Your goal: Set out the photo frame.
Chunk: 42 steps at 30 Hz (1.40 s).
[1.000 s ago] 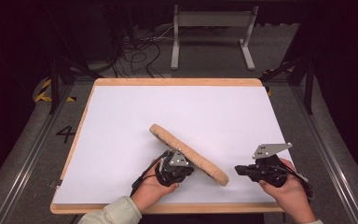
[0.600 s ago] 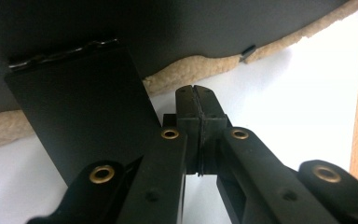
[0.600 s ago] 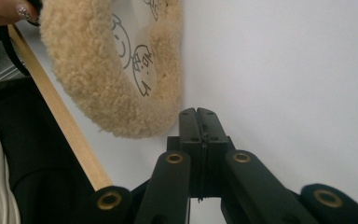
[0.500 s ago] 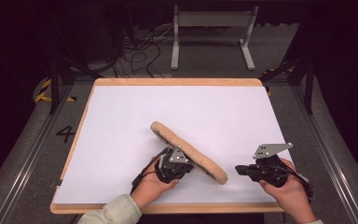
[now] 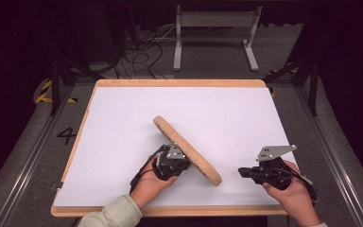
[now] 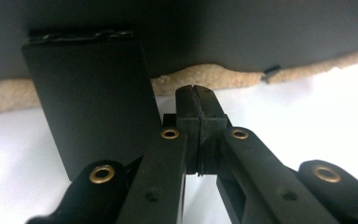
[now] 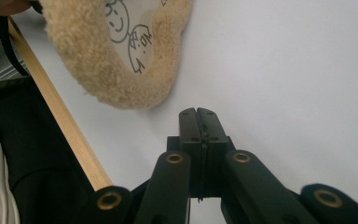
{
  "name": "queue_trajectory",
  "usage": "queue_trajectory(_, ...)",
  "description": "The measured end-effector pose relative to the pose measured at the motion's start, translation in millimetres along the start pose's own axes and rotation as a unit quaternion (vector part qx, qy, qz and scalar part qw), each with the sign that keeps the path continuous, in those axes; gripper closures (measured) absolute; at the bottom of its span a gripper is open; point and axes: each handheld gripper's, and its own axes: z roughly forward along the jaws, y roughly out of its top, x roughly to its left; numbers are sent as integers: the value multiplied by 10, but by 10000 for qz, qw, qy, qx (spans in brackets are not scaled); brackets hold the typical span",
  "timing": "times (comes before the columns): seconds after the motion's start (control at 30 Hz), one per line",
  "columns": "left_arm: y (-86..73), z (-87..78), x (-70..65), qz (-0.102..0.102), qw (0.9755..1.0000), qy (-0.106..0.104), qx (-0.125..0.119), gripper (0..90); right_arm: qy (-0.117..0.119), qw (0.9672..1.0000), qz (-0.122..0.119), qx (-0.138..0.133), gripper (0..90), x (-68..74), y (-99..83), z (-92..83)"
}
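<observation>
Because the left gripper (image 5: 182, 158) presses against the underside of the flat oval tan fleece-edged pad (image 5: 185, 149), that pad stands tilted on its long edge near the front middle of the white-topped, wood-rimmed desk (image 5: 123, 109). Its jaws look clenched together in the left gripper view; whether they pinch the pad's dark backing I cannot tell. The right gripper (image 5: 244, 172), clenched on nothing, waits just right of the pad's near end. Broad bare desk lies beyond; the front rim is close.
</observation>
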Motion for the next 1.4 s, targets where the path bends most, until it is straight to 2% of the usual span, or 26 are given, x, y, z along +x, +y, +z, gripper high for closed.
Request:
queue_trajectory(0.03, -3, -9, 33, 33, 10000, 1, -14, 899, 0, 10000, 1, 5, 900, 1, 1, 3)
queue_trajectory(0.1, -20, -24, 77, -43, 10000, -17, -48, 899, 7, 10000, -7, 18, 900, 5, 4, 14)
queue_trajectory(0.37, -70, -99, 233, -118, 9996, 231, -138, 898, 43, 10000, -12, 65, 900, 26, 4, 86)
queue_trajectory(0.4, -78, -107, 242, -191, 9995, 209, -136, 898, 41, 10000, -24, 59, 900, 31, 4, 105)
queue_trajectory(0.57, -121, -200, 247, -105, 9996, -69, -265, 835, 81, 10000, -46, 31, 900, 100, 3, 294)
queue_trajectory(0.63, -134, -232, 249, -103, 9995, -70, -296, 838, 52, 9999, -76, 54, 900, 128, 9, 353)
queue_trajectory(0.67, -152, -272, 251, -126, 9994, -91, -314, 838, 62, 9998, -168, 36, 900, 177, 33, 438)
queue_trajectory(0.77, -192, -350, 263, -177, 9992, -124, -331, 835, 89, 9997, -233, 44, 900, 222, 62, 493)
queue_trajectory(0.83, -215, -394, 273, -206, 9990, -173, -362, 832, 161, 9993, -321, 88, 900, 261, 86, 544)
queue_trajectory(0.87, -228, -416, 270, -199, 9988, -212, -396, 820, 275, 9987, -405, 167, 900, 298, 105, 602)
queue_trajectory(0.9, -236, -433, 270, -170, 9986, -267, -419, 820, 275, 9987, -405, 167, 900, 298, 105, 602)
queue_trajectory(0.93, -257, -479, 254, -110, 9985, -310, -436, 813, 406, 9976, -518, 200, 900, 336, 121, 662)
queue_trajectory(1.13, -319, -567, 221, -40, 9986, -300, -442, 802, 559, 9957, -687, 268, 900, 401, 185, 761)
queue_trajectory(1.2, -347, -604, 219, -71, 9986, -299, -436, 799, 685, 9943, -767, 268, 900, 438, 211, 794)
queue_trajectory(1.4, -462, -744, 216, -196, 9983, -252, -489, 791, 850, 9912, -947, 351, 900, 542, 281, 879)
